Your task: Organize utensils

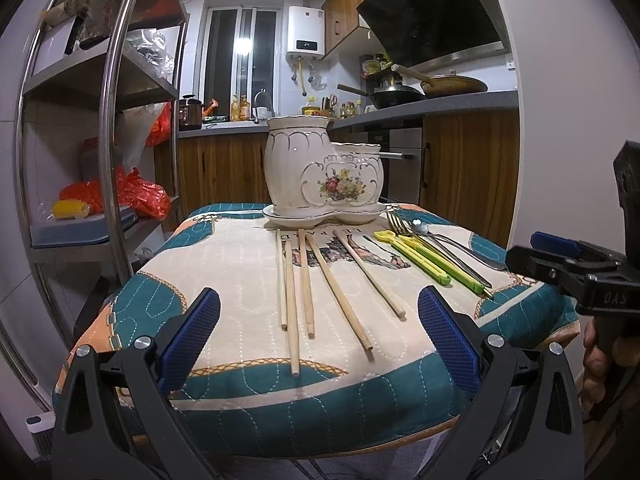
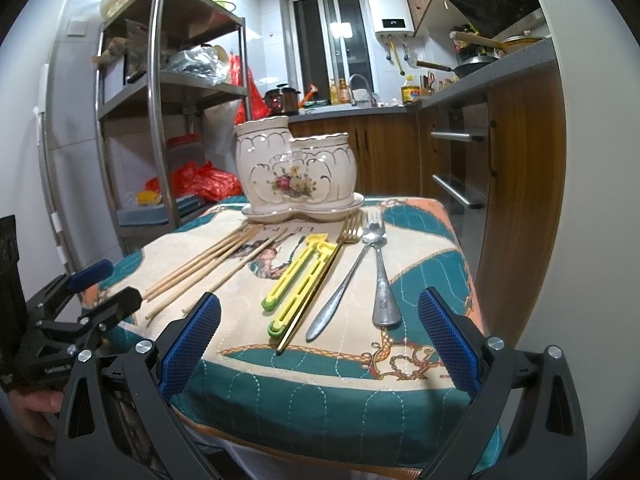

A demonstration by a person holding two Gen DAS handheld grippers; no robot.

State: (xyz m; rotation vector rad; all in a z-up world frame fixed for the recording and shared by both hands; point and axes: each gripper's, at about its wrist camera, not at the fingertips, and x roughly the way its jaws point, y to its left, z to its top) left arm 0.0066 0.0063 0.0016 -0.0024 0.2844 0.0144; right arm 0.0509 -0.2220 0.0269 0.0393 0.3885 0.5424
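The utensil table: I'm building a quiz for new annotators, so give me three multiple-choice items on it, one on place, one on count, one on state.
1. Where does the ceramic holder stand?
A. at the far edge of the cloth, behind the utensils
B. on the metal shelf
C. on the kitchen counter

2. How many wooden chopsticks lie on the cloth?
A. two
B. five
C. eight

3. What state is the left gripper in?
A. shut on a fork
B. shut on a chopstick
C. open, holding nothing

Answers: 1 A, it sits on its saucer beyond the chopsticks, yellow-green tongs and forks. 2 B, five sticks are countable in the left wrist view. 3 C, its blue pads stand wide apart over the cloth.
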